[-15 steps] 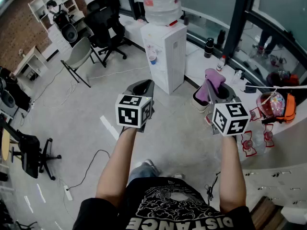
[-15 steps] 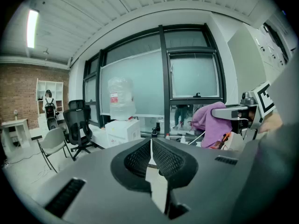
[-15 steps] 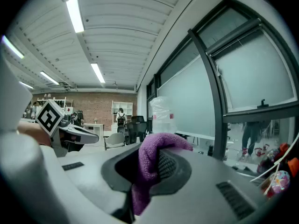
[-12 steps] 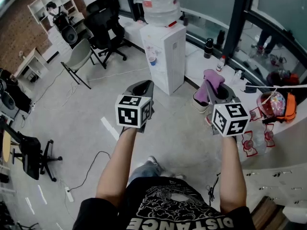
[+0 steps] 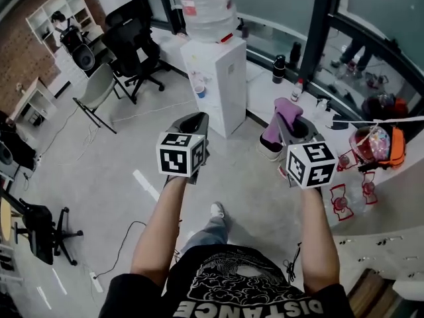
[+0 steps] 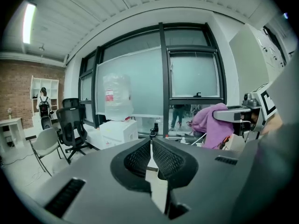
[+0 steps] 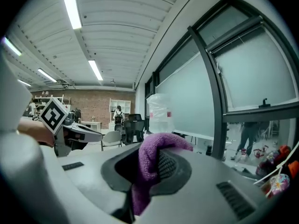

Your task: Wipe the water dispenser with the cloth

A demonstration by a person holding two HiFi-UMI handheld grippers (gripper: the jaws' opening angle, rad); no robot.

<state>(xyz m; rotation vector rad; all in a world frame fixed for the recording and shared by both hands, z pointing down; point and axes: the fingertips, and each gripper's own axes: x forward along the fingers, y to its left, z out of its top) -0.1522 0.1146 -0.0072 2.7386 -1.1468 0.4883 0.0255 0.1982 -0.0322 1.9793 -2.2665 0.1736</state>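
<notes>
A white water dispenser (image 5: 217, 78) with a clear bottle (image 5: 202, 5) on top stands on the floor ahead, by the window; it also shows as the dispenser (image 6: 119, 132) in the left gripper view and its bottle (image 7: 159, 113) in the right gripper view. My right gripper (image 5: 289, 124) is shut on a purple cloth (image 5: 281, 119), which drapes over its jaws as the cloth (image 7: 152, 164). My left gripper (image 5: 194, 121) is shut and holds nothing; its jaws meet at their tips (image 6: 151, 143). Both grippers hang in the air, well short of the dispenser.
Black office chairs (image 5: 132, 42) and a grey chair (image 5: 96, 88) stand left of the dispenser. A white ledge (image 5: 311, 108) along the window carries bottles (image 5: 278, 68) and a colourful bag (image 5: 377, 144). A cable (image 5: 119, 240) lies on the floor. A person (image 5: 59, 22) stands far off.
The view has shifted forward: the dispenser sits a little lower left in the picture. A foot has stepped forward. Both grippers keep their pose, the cloth still held.
</notes>
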